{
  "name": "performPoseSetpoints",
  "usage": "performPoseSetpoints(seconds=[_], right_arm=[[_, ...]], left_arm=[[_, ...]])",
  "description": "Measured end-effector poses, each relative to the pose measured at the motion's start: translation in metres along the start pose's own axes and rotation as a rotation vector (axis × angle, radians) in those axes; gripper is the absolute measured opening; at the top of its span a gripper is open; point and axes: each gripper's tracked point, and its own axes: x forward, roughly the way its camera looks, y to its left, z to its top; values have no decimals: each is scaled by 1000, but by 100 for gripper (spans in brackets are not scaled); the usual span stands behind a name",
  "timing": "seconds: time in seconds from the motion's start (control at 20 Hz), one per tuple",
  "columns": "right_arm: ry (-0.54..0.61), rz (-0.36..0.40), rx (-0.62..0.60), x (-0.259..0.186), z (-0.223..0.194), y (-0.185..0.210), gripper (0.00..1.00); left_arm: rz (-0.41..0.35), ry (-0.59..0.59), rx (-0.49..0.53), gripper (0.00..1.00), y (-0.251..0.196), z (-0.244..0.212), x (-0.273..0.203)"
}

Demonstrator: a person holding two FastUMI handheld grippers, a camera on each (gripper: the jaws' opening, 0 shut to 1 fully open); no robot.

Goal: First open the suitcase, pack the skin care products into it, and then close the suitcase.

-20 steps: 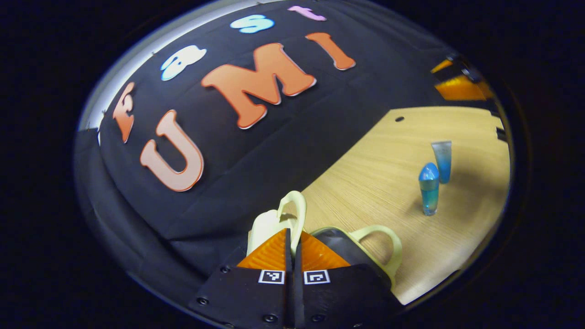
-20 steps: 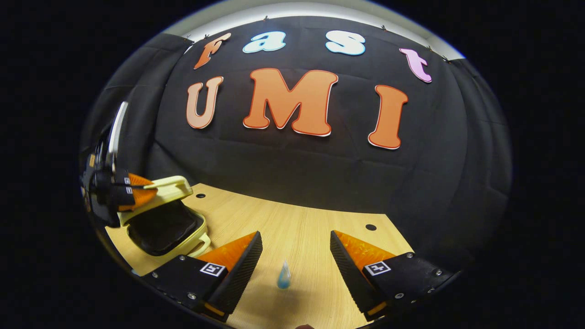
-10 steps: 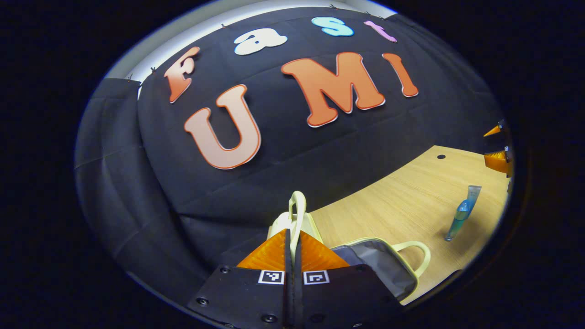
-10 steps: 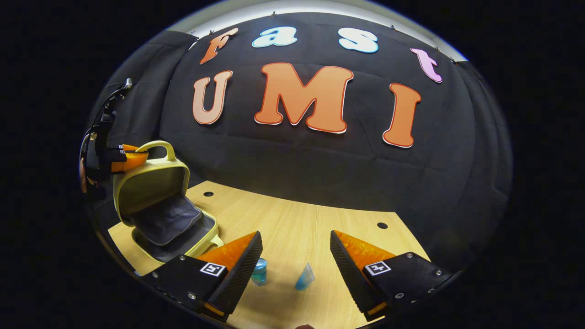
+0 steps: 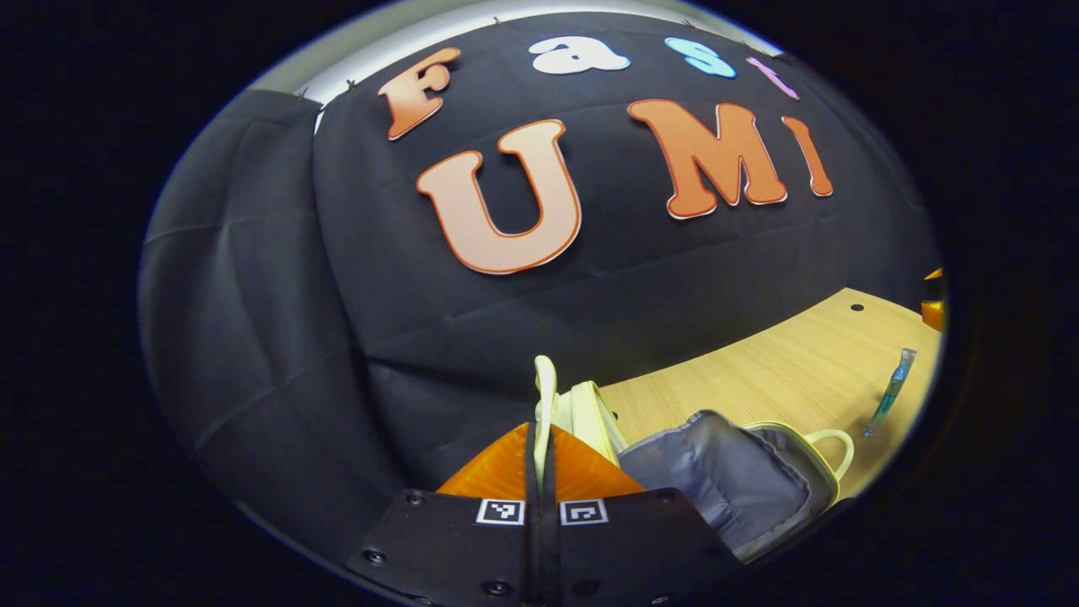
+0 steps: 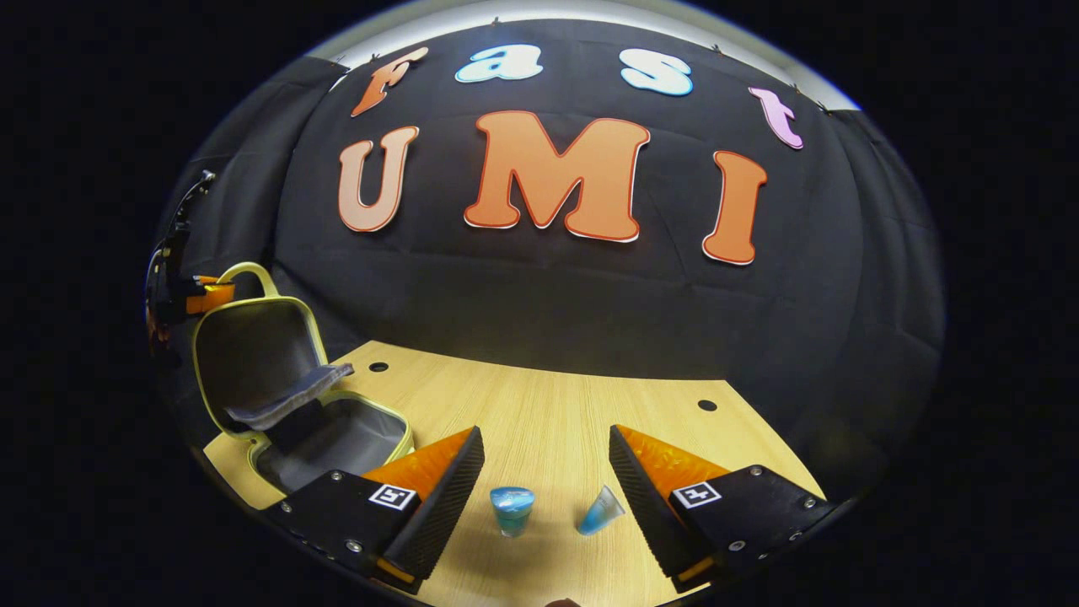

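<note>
A pale yellow suitcase (image 6: pixel 253 354) stands open at the left of the wooden table, its lid upright and a grey lining flap (image 6: pixel 291 396) hanging over the base (image 6: pixel 337 434). My left gripper (image 5: pixel 539 438) is shut on the lid's handle (image 5: pixel 545 392); in the right gripper view the same gripper (image 6: pixel 198 295) holds that handle (image 6: pixel 244 274) at the lid's top. My right gripper (image 6: pixel 544 434) hangs open over the table. Below it, between its fingers, stand a blue bottle (image 6: pixel 512 508) and a clear blue tube (image 6: pixel 600 512). The tube (image 5: pixel 889 400) also stands far right in the left gripper view.
The light wooden table (image 6: pixel 548 396) has small round holes (image 6: pixel 706 405) near its back edge. The suitcase's grey lining (image 5: pixel 716 480) and its lower handle (image 5: pixel 830 447) lie just right of my left fingers. The black cloth wall runs close behind the table.
My left gripper has lifted the lid by its handle from part open to upright. The right gripper has moved so the bottle and tube both sit between its fingers.
</note>
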Motion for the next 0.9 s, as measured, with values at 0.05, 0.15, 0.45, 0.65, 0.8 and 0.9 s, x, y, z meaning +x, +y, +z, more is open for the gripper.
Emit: performPoseSetpoints(seconds=[0.05,0.15,0.45,0.65,0.8,0.9], right_arm=[[2,-10,-3,-1,0,2,95],[16,-22,1,-4,-1,6,95],[49,-40,-17,-13,-5,20,95],[70,-32,3,-10,-10,25,95],[65,-29,-4,-6,-1,33,95],[65,-33,2,-4,-2,29,95]], left_arm=[[4,10,-1,1,10,-8,3],[14,31,-9,1,30,-24,10],[88,136,-6,5,86,-86,27],[101,200,-30,6,104,-129,38],[162,253,-19,11,124,-155,37],[153,228,-39,24,121,-150,34]])
